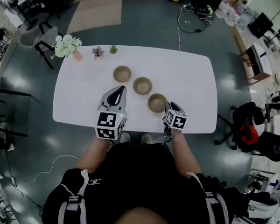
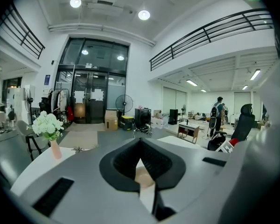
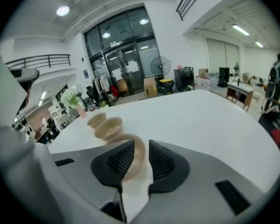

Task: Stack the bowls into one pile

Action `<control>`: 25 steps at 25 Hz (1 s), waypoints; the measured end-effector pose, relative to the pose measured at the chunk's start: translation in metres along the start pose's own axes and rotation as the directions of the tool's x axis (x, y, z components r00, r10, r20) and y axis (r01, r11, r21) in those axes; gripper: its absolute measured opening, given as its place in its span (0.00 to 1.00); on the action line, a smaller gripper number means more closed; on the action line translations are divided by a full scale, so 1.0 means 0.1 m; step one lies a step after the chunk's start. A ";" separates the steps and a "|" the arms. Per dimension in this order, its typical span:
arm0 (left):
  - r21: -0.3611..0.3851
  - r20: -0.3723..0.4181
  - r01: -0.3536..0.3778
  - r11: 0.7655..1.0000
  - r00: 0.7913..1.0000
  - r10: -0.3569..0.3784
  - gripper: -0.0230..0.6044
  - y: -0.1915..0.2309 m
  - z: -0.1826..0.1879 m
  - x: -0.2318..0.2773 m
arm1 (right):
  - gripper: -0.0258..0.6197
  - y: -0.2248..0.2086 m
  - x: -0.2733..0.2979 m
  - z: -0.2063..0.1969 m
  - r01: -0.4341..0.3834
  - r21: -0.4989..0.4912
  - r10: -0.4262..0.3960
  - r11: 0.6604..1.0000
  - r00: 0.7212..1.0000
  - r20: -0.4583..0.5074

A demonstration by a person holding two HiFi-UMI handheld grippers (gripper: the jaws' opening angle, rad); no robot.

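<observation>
1. White table on a grey floor, open office hall around it. My head view looks steeply down on it.
2. Three tan bowls, all upright with mouths facing up. They are round, so none has a long axis of its own. Their row runs from 10 o'clock to 4 o'clock across the tabletop, each bowl apart from the next.
3. Far bowl: the 10 o'clock end of the row.
4. Middle bowl: between the other two.
5. Nearest bowl: the 4 o'clock end, close to the table's near edge.
6. Right gripper: it reaches the nearest bowl from its 4 o'clock side. Jaws are partly apart and straddle the near wall, one inside and one outside. I see a gap beside the outer pad, so nothing is clamped.
7. Left gripper: jaw tips together, gripping nothing. It sits at 8 o'clock of the middle bowl, just beside it.
8. White flowers, purple plant and green plant: along the far edge, well apart from the row.
9. Black chair: off the table at 3 o'clock.
</observation>
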State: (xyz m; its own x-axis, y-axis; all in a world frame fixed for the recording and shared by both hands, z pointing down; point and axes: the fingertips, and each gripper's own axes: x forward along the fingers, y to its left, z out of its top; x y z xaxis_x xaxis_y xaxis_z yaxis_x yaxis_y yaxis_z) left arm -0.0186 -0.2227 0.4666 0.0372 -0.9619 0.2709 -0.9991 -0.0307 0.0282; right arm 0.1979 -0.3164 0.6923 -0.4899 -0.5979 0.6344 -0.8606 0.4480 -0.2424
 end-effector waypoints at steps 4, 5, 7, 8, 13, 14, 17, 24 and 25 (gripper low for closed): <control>-0.005 -0.011 -0.003 1.000 1.000 0.003 0.06 0.00 -0.04 0.00 | 0.22 -0.08 0.06 -0.22 -0.015 0.144 0.023 0.989 0.998 -0.054; -0.006 -0.013 -0.003 1.000 1.000 0.003 0.06 0.01 -0.05 0.01 | 0.22 -0.07 0.08 -0.26 -0.024 0.168 0.035 0.985 0.997 -0.064; -0.007 -0.017 -0.003 1.000 1.000 0.002 0.06 0.01 -0.07 0.01 | 0.22 -0.04 0.11 -0.33 -0.039 0.200 0.056 0.979 0.995 -0.082; -0.008 -0.019 -0.003 1.000 1.000 0.003 0.06 0.01 -0.08 0.01 | 0.22 -0.03 0.13 -0.36 -0.045 0.213 0.066 0.976 0.994 -0.091; -0.011 -0.022 -0.012 1.000 1.000 0.012 0.06 0.07 -0.11 -0.01 | 0.19 0.03 0.27 -0.50 -0.063 0.316 0.112 0.947 0.984 -0.140; -0.012 -0.023 -0.016 1.000 1.000 0.016 0.06 0.10 -0.11 -0.02 | 0.18 0.04 0.29 -0.52 -0.066 0.349 0.122 0.935 0.982 -0.141; -0.015 -0.026 -0.029 0.999 0.999 0.029 0.06 0.17 -0.12 -0.06 | 0.12 0.04 0.33 -0.54 -0.068 0.446 0.141 0.892 0.981 -0.133; -0.019 -0.023 -0.046 0.999 0.999 0.045 0.06 0.26 -0.14 -0.12 | 0.09 0.02 0.30 -0.57 -0.050 0.561 0.137 0.826 0.984 -0.114; -0.020 -0.022 -0.047 0.999 0.999 0.046 0.06 0.27 -0.14 -0.13 | 0.09 0.02 0.28 -0.55 -0.052 0.569 0.136 0.820 0.985 -0.105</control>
State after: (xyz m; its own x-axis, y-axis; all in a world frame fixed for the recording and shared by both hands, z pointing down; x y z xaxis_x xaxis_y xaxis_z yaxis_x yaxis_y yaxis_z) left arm -0.0461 -0.2069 0.4772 -0.0085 -0.9562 0.2926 -0.9992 0.0195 0.0349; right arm 0.1904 -0.2960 0.7502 -0.5847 -0.4584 0.6693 -0.7598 0.0202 -0.6499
